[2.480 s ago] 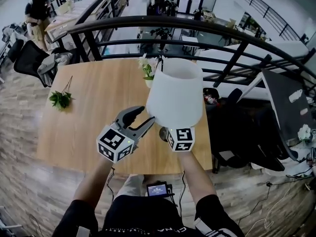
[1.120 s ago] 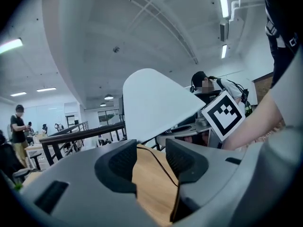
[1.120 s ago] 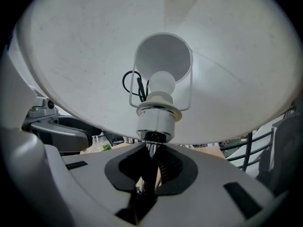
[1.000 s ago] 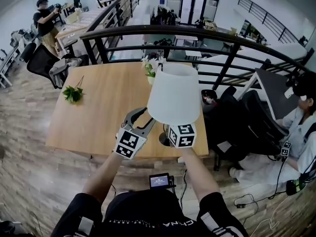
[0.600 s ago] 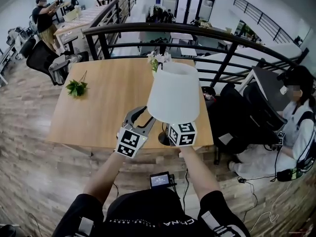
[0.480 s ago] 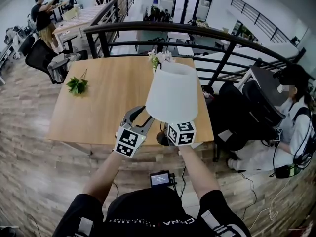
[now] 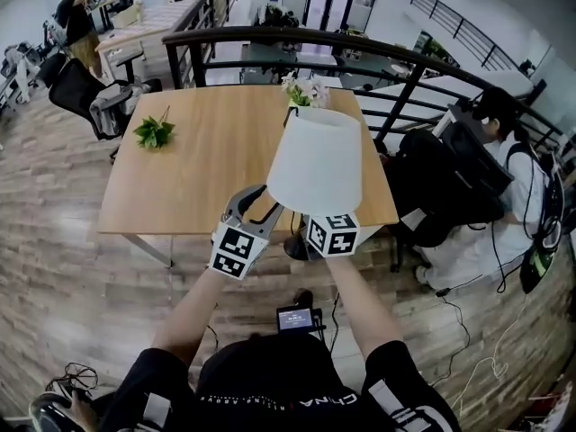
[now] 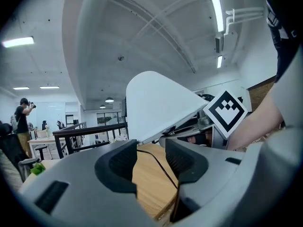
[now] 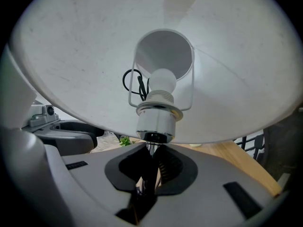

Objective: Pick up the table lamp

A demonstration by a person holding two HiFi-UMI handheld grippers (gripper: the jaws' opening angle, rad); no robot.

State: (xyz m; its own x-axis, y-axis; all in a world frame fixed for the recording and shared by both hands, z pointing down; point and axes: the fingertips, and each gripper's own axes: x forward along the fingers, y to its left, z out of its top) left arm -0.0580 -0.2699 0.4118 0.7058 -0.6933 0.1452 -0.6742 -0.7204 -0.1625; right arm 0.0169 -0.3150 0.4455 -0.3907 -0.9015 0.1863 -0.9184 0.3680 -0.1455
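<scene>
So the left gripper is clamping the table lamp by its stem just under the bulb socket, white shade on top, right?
Not quite: it is the right gripper whose fingers are shut on the stem of the table lamp just under the bulb socket, white shade on top. The right gripper view shows this; the left gripper stands open beside it, holding nothing.

The lamp [image 7: 317,160] hangs above the bench's [image 7: 198,178] near right edge, with the right tool [image 9: 150,162] under its shade and the left tool [image 8: 151,155] just left. A sprig [image 7: 155,133] lies far left on the bench. Flowers [image 7: 306,93] stand far behind the lamp.
</scene>
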